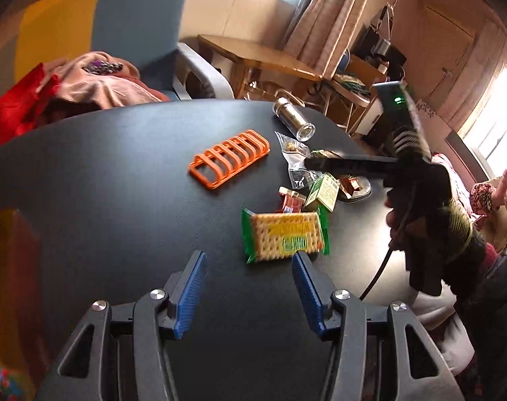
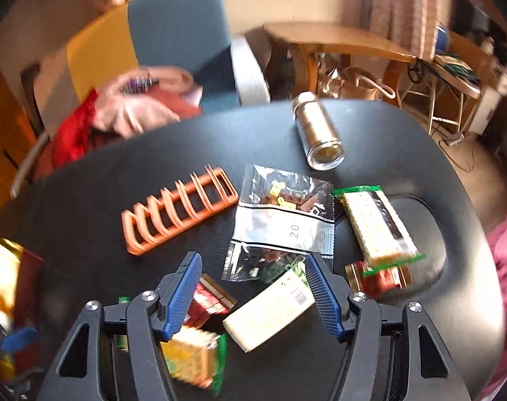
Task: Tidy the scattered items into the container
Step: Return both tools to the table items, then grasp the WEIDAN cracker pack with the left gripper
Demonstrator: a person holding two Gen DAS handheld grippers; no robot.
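Orange rack empty, snacks beside it.

The left wrist view looks forward and down along its open blue-padded fingers from the near edge of the black table, the cracker packet just ahead and the right gripper crossing ahead-right. The right wrist view sits closer over the clutter, facing the same way, somewhat blurred. Both share the orange rack, the glass jar and the blue armchair beyond.
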